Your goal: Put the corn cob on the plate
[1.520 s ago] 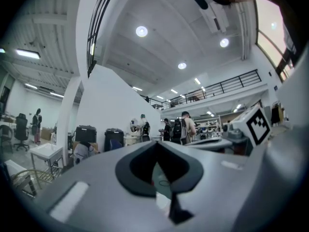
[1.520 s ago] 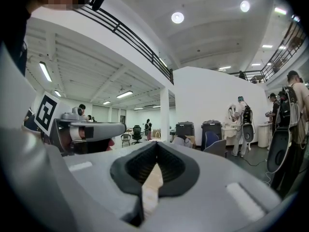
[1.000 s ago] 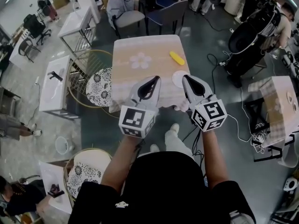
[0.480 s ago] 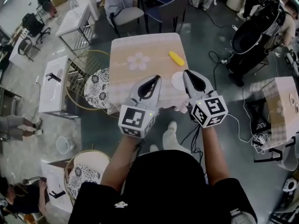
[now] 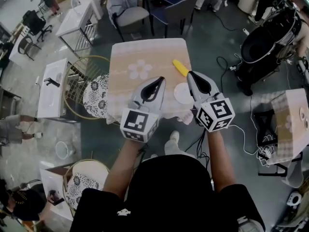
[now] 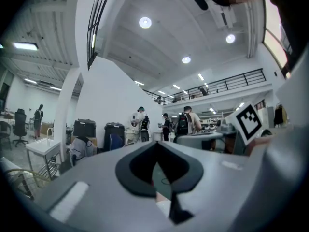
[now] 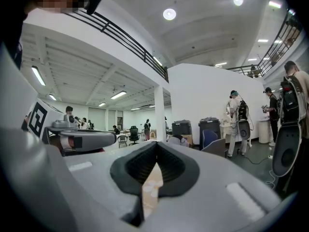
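Below the head camera, a small table (image 5: 145, 52) with a pale flowered cloth stands in front of the person. The corn cob (image 5: 181, 67) lies on the cloth toward its far right side. The white plate (image 5: 180, 92) sits nearer the person by the right edge, close to the cob but apparently not touching it, and partly covered by the right gripper (image 5: 190, 74). That gripper is held out level with its tips just short of the cob's near end. The left gripper (image 5: 158, 80) is alongside it over the middle of the cloth, well clear of both cob and plate. Along the left gripper (image 6: 155, 144) in its own view, the two jaw tips meet at a point with only the built-in hollow behind them. Nothing is caught there, and just a sliver of the scene below shows through. Along the right gripper (image 7: 157, 145) in its view, the jaws are likewise pressed together and empty. A strip of the flowered cloth shows through the hollow, and neither cob nor plate is visible. The step in hand reads as the reach toward the cob, with no pickup begun. Next, the right gripper would need to spread its jaws, dip its nose toward the cloth and straddle the cob across its narrow width. It could then close, lift and carry the cob the short way back to the plate.
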`<control>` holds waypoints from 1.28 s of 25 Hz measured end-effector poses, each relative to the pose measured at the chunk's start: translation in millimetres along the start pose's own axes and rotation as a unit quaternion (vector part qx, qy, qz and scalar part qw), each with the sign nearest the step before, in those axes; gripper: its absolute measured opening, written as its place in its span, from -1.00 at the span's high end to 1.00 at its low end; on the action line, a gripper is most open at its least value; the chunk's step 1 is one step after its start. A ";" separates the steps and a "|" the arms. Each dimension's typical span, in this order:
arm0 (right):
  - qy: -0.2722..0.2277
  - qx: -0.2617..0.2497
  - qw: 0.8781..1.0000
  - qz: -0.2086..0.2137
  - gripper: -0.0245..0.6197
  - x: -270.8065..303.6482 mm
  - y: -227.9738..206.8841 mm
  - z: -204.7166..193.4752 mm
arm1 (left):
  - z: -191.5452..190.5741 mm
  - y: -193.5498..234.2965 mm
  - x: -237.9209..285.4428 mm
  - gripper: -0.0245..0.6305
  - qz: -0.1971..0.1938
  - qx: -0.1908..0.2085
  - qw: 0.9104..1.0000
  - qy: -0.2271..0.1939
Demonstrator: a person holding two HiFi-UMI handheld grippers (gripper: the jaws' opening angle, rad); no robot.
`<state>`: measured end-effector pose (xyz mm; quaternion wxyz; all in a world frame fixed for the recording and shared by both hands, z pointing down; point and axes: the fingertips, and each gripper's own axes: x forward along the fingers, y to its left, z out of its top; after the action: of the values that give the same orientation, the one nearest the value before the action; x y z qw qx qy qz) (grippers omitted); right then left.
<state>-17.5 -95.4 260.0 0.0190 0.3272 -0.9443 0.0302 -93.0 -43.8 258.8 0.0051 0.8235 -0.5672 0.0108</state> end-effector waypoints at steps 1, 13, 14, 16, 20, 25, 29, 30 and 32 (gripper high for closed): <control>0.001 0.001 1.000 0.003 0.92 4.0 -4.9 -0.5 | 0.0 1.7 6.0 0.90 0.002 0.000 1.000 0.001; -0.002 0.011 1.000 0.016 0.92 39.0 -72.2 2.3 | 4.1 19.1 70.3 0.90 0.040 -0.011 0.999 0.007; -0.002 0.011 1.000 0.018 0.92 40.9 -76.9 2.1 | 4.1 21.2 75.1 0.90 0.045 -0.019 0.999 0.004; -0.002 0.012 1.000 0.023 0.92 43.9 -85.3 2.5 | 3.0 25.5 83.0 0.90 0.056 -0.030 0.998 0.003; 0.003 0.012 1.000 0.028 0.92 45.7 -100.6 0.2 | -0.6 28.3 92.7 0.90 0.075 -0.035 0.997 0.007; 0.019 0.018 0.999 0.031 0.92 51.3 -113.8 -13.4 | -9.8 32.6 99.8 0.90 0.088 -0.039 0.995 0.018; 0.036 0.023 0.998 0.035 0.92 56.6 -117.8 -27.2 | -17.4 38.1 101.4 0.90 0.095 -0.048 0.994 0.025; 0.040 0.024 0.998 0.035 0.92 58.7 -118.6 -30.0 | -18.9 40.5 101.9 0.90 0.096 -0.049 0.994 0.026; 0.046 0.026 0.998 0.032 0.92 63.3 -119.4 -35.1 | -22.7 46.1 103.1 0.90 0.095 -0.051 0.994 0.030</control>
<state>7.2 -225.7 303.8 0.0528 0.2957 -0.9512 0.0702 -99.5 -156.0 283.8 0.0635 0.7639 -0.6422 0.0068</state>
